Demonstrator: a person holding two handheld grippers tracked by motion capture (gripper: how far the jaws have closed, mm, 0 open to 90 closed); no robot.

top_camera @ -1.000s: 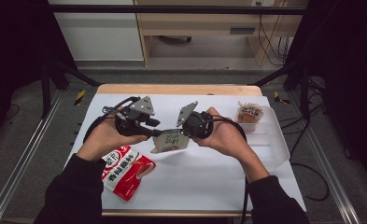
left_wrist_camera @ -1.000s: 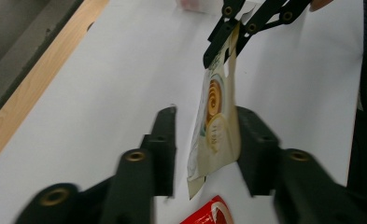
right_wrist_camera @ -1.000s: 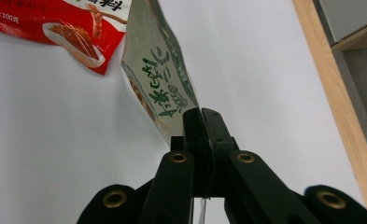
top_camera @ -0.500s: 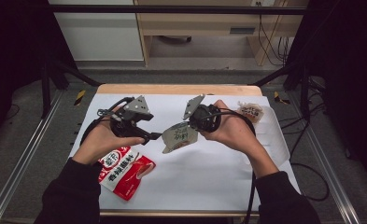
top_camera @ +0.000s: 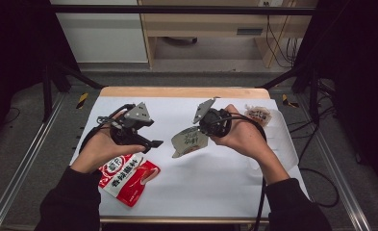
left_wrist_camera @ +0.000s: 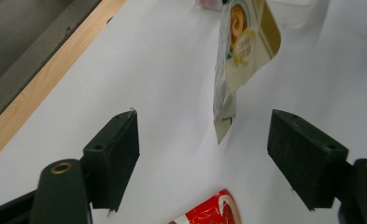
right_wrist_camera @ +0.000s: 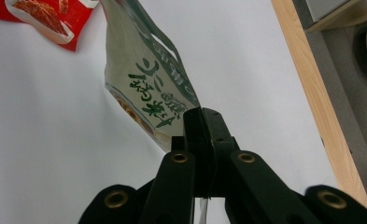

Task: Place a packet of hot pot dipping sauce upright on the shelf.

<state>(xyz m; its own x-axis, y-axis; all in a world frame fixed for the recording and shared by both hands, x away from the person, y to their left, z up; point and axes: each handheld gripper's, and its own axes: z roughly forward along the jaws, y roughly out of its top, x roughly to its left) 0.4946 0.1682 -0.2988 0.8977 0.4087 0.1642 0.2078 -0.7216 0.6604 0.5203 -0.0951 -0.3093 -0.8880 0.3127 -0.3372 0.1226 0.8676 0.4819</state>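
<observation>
One pouch released, left tongs opening

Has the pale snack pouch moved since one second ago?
Yes. The pale snack pouch, clamped in the right gripper, shifted right, away from the red packet.

The pale snack pouch is cut off by the top edge in the right gripper view, and its lower corner is hidden between the closed jaws of the right gripper. In the left gripper view, the same pouch runs off the top edge, and the red packet below it is cropped by the bottom edge. In the high view, the pouch's lettering is too small to read, and the left hand hides the red packet's upper corner.
</observation>
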